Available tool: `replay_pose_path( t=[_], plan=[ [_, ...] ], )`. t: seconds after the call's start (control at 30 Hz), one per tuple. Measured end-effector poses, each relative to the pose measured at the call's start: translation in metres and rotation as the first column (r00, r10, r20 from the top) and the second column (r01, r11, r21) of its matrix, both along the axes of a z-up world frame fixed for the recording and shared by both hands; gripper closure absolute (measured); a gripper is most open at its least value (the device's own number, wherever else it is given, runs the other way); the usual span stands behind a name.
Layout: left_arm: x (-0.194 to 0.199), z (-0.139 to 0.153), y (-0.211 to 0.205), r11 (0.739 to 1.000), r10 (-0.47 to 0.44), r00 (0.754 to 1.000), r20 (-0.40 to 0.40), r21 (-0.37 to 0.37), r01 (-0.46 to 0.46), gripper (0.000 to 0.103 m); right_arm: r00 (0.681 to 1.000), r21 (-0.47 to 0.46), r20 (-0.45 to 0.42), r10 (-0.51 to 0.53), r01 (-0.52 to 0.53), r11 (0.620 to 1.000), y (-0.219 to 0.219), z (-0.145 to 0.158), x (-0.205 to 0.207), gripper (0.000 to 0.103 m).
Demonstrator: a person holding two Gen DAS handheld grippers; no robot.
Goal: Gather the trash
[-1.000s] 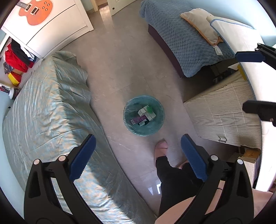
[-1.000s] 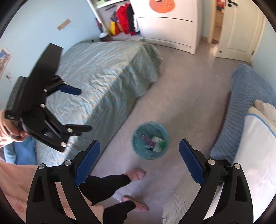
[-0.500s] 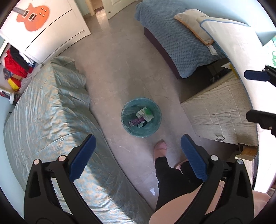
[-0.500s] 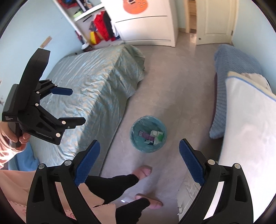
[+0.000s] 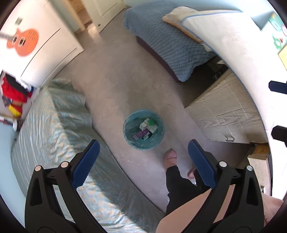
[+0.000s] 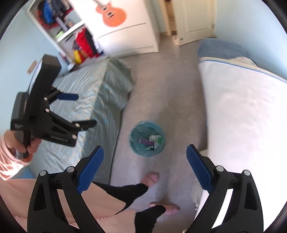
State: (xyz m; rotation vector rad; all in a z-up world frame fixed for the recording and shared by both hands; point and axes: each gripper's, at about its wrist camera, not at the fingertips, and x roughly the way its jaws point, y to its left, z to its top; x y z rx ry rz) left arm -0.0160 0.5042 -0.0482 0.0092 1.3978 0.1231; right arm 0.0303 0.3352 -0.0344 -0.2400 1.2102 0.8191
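- Your left tongs (image 5: 143, 156) stand spread wide, with nothing between the blue pads (image 5: 85, 164). They hang high above the floor (image 5: 114, 84).
- Your right tongs (image 6: 145, 161) are likewise spread wide and hold nothing. Their blue pads (image 6: 199, 170) frame the floor below.
- In the right wrist view, your left hand (image 6: 21, 143) grips the handle of the left tongs over the green bed (image 6: 86, 100).
- The trash bin (image 5: 143, 129) stands upright on the floor, ahead of both tongs and well below them. It carries a teal liner.
- The trash (image 5: 146, 129) lies inside the bin: small white boxes, a green piece and a purple pack, piled together.
- Your forward foot (image 5: 170, 156), in a pink slipper, rests on the floor just beside the bin.
- The bin sits between the green bed on your left and the wood-grain cabinet (image 5: 220, 114) on your right.
- A blue bed (image 5: 170, 44) lies beyond the cabinet, with a white pillow (image 5: 224, 32) at its end.
- A white wardrobe (image 6: 129, 30) with an orange guitar picture (image 6: 112, 12) stands against the far wall.
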Motion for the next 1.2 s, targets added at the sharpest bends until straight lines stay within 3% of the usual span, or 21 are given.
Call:
replay_pose_path(
  t=[0.2, 0.33, 0.47, 0.53, 0.77, 0.87, 1.0, 1.2],
  plan=[
    [0.019, 0.008, -0.049, 0.99, -0.14, 0.99, 0.02, 0.016, 0.139, 0.007, 0.986, 0.011, 0.033, -0.164, 0.164, 0.986, -0.042, 0.009, -0.012, 0.01],
    [0.032, 0.02, -0.09, 0.971, -0.239, 0.97, 0.046, 0.006, 0.239, 0.007, 0.953, 0.033, 0.039, -0.301, 0.3, 0.953, -0.082, 0.016, -0.022, 0.009],
    [0.04, 0.031, -0.129, 0.944, -0.331, 0.94, 0.083, 0.021, 0.331, 0.007, 0.894, 0.069, 0.043, -0.446, 0.443, 0.894, -0.132, 0.022, -0.037, 0.009],
    [0.042, 0.035, -0.151, 0.926, -0.379, 0.921, 0.095, 0.036, 0.377, 0.007, 0.863, 0.042, 0.067, -0.5, 0.498, 0.866, -0.152, 0.024, -0.045, 0.009],
    [0.042, 0.044, -0.222, 0.867, -0.497, 0.859, 0.123, 0.036, 0.496, 0.007, 0.726, 0.02, 0.12, -0.677, 0.68, 0.733, -0.219, 0.034, -0.081, 0.009],
    [0.038, 0.046, -0.249, 0.845, -0.533, 0.837, 0.126, 0.015, 0.535, 0.007, 0.669, 0.014, 0.139, -0.73, 0.736, 0.677, -0.243, 0.036, -0.097, 0.009],
    [0.034, 0.05, -0.285, 0.816, -0.565, 0.814, 0.132, -0.056, 0.575, 0.007, 0.616, -0.022, 0.177, -0.767, 0.782, 0.623, -0.264, 0.04, -0.118, 0.009],
    [0.017, 0.061, -0.342, 0.767, -0.622, 0.767, 0.158, -0.074, 0.637, 0.007, 0.517, 0.014, 0.182, -0.837, 0.849, 0.528, -0.314, 0.049, -0.152, 0.009]
  ],
)
